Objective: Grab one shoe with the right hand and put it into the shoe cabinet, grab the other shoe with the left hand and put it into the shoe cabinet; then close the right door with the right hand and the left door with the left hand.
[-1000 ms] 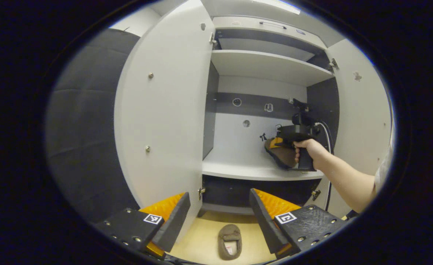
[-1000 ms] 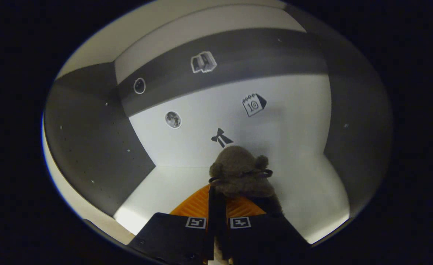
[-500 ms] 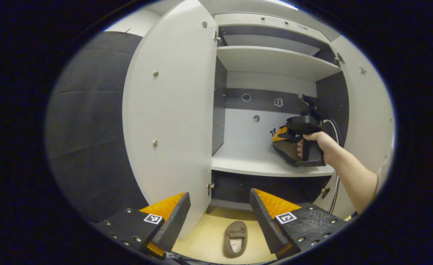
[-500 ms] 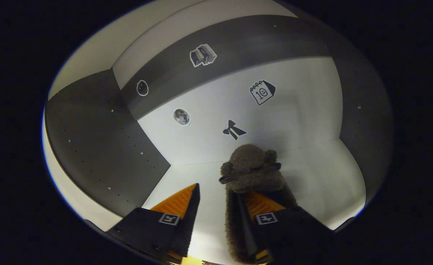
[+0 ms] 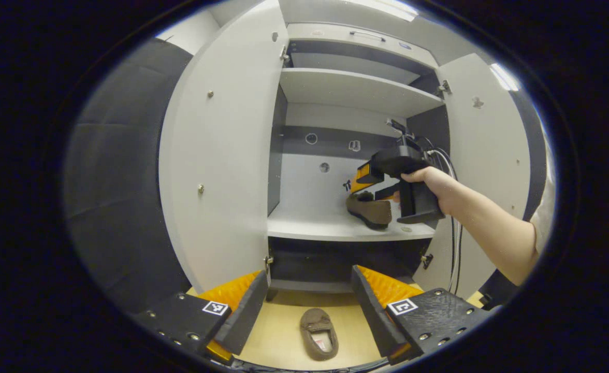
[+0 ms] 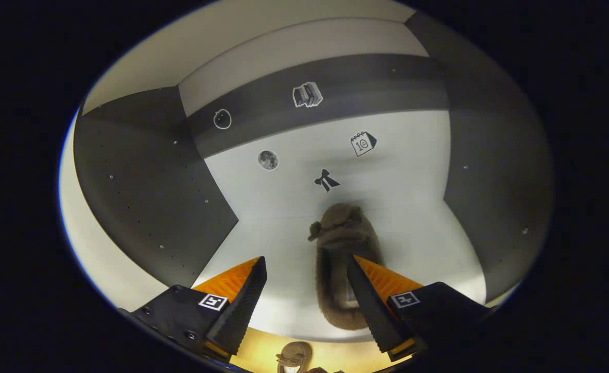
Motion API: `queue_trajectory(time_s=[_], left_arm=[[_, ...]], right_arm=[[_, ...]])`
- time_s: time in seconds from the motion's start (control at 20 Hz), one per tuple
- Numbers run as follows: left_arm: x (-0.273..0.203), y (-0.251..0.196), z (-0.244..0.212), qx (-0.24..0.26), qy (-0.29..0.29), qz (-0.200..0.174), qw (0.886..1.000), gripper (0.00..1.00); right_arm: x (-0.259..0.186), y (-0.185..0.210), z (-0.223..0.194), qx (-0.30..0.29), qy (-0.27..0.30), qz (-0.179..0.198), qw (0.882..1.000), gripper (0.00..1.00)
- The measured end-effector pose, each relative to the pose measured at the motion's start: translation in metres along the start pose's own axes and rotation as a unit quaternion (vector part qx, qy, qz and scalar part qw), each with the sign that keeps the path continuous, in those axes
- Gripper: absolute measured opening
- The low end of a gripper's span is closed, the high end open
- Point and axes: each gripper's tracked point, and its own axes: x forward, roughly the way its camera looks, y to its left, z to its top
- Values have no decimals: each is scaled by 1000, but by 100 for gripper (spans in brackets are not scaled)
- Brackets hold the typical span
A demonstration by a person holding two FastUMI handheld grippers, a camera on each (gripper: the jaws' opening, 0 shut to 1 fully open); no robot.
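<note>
Resting on the shelf (image 6: 284, 248), fuzzy brown shoe (image 6: 342, 259).

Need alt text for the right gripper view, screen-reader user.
A brown fuzzy shoe lies on the white shelf inside the shoe cabinet, toe toward the back wall, between the open orange-and-black fingers of the right tool, which is not gripping it. Small stickers dot the grey-and-white back wall, and the second shoe shows on the floor below the shelf edge.

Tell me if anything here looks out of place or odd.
One brown fuzzy slipper lies on the tan floor in front of the white shoe cabinet, apart from its mate, which sits flat on the middle shelf. Both cabinet doors stand open. Nothing looks damaged or spilled.
</note>
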Motion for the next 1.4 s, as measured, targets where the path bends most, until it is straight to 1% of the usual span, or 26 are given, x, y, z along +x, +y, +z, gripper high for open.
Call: queue_trajectory(time_s=[0.1,0.2,0.3,0.35,0.4,0.45,0.55,0.65,0.7,0.8,0.85,0.9,0.95,1.0,1.1,1.15,1.3,1.35,1.4], left_arm=[[-2,7,-12,2,10,-11,1000,94],[-5,17,-29,-7,25,-5,1000,95],[-6,14,-45,-20,33,-26,999,95],[-6,14,-56,-19,41,-35,998,94],[-6,14,-66,-15,49,-43,998,92],[-6,12,-77,-12,57,-56,997,95],[-3,6,-102,-10,85,-82,993,95],[4,-1,-122,-13,103,-103,989,95],[9,-5,-132,-9,114,-112,987,95],[23,-13,-154,11,135,-123,983,95],[30,-18,-168,20,146,-134,980,95],[35,-27,-182,29,163,-153,974,95],[40,-33,-200,42,181,-166,969,94],[48,-35,-213,58,192,-170,965,95],[64,-35,-237,87,208,-166,960,95],[71,-32,-249,99,219,-164,957,95],[91,-27,-284,115,251,-157,948,95],[97,-27,-298,124,267,-165,941,95],[103,-21,-310,144,277,-160,936,95]], right_arm=[[-26,0,0,-16,-22,-13,1000,98],[-54,-8,-5,-42,-50,-45,997,98],[-83,-6,-22,-48,-78,-58,994,98],[-96,-6,-36,-43,-82,-62,994,98],[-107,-6,-49,-39,-84,-67,993,98],[-120,-7,-65,-37,-84,-72,993,98],[-143,-11,-100,-41,-84,-82,992,98],[-159,-21,-135,-52,-81,-102,990,98],[-167,-26,-150,-54,-79,-114,989,92],[-182,-35,-178,-63,-73,-127,987,92],[-191,-40,-188,-67,-75,-135,986,92],[-197,-43,-196,-68,-76,-141,985,98],[-205,-46,-204,-66,-76,-148,984,92],[-211,-49,-210,-62,-78,-154,983,92],[-231,-60,-223,-54,-85,-175,979,92],[-241,-65,-229,-50,-89,-187,977,98],[-268,-83,-246,-48,-94,-223,969,98],[-276,-89,-251,-45,-93,-236,966,98],[-283,-95,-257,-39,-89,-248,964,98]])
